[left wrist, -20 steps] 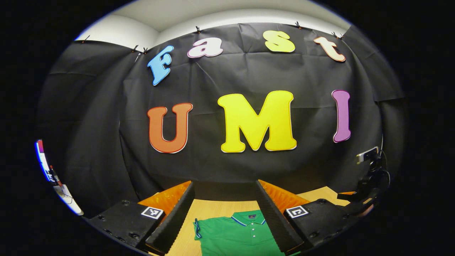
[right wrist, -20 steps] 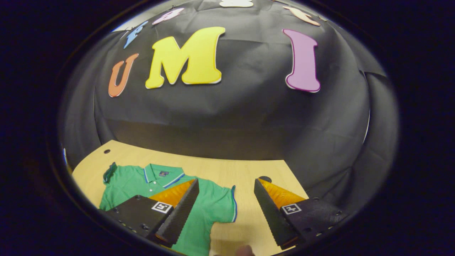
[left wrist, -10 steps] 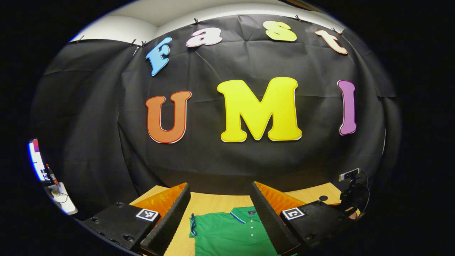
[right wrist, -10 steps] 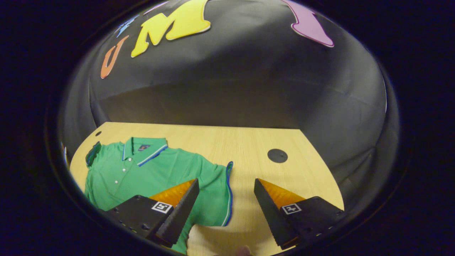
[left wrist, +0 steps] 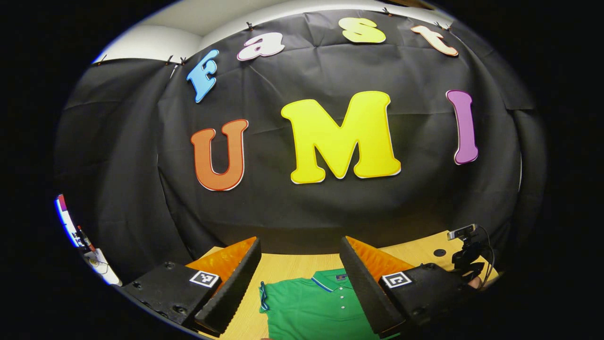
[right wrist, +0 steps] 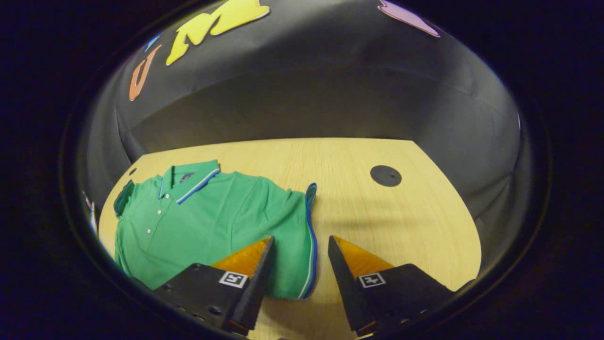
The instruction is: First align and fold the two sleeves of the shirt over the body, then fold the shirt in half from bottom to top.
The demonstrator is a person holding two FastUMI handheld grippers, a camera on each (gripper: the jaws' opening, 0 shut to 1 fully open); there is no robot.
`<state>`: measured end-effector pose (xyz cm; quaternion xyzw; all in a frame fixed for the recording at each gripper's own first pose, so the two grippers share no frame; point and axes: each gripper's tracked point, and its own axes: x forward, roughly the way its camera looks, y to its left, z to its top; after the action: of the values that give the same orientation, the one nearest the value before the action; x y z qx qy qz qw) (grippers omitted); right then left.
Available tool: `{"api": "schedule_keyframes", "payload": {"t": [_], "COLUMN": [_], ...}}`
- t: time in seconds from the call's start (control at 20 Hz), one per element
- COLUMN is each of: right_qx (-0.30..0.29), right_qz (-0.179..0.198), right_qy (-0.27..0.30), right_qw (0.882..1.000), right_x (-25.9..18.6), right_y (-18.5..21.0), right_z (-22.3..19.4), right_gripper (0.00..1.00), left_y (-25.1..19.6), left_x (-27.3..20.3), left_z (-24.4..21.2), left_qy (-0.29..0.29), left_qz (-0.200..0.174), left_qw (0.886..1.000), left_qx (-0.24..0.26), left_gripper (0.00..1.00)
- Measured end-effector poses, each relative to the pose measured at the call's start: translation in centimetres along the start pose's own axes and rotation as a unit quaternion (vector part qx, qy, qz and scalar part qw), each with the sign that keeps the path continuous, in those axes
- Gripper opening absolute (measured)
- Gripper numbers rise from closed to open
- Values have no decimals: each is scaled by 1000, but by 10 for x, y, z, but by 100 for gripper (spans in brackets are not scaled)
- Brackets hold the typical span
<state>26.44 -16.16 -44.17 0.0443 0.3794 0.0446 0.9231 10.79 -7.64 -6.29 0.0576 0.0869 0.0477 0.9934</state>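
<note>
I see the right gripper (right wrist: 298, 241) with fingers parted, empty, straddling the sleeve hem of the green shirt (right wrist: 212, 222), lower left on the table (right wrist: 401, 217). The left gripper (left wrist: 299, 245) gapes wide, holding nothing.

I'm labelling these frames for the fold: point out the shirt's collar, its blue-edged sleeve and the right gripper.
collar (right wrist: 191, 180): right gripper view, on its striped edge.
blue-edged sleeve (right wrist: 295, 236): right gripper view, on the green cloth by the cuff.
right gripper (right wrist: 300, 244): right gripper view, midway between fingertips.
</note>
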Motion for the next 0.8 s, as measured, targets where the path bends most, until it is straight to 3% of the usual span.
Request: {"api": "schedule_keyframes", "payload": {"t": [0.1,0.25,0.4,0.8], "right_qx": [23,41,42,38], "right_qz": [-7,9,12,16], "right_qy": [0,9,13,-17], "right_qw": [1000,999,999,999], "right_x": [1,3,4,-29], "right_y": [-9,-6,-4,20], "right_z": [5,2,3,45], "right_gripper": [35,8,0,0], "left_y": [0,2,2,18], "left_x": [-2,-3,-5,-14], "left_z": [-2,-6,-5,-7], "left_qy": [2,9,9,7], "left_qz": [1,6,7,23], "left_qw": [1000,1000,1000,999], "left_qx": [0,-6,-8,-27], "left_gripper": [100,100,100,100]}}
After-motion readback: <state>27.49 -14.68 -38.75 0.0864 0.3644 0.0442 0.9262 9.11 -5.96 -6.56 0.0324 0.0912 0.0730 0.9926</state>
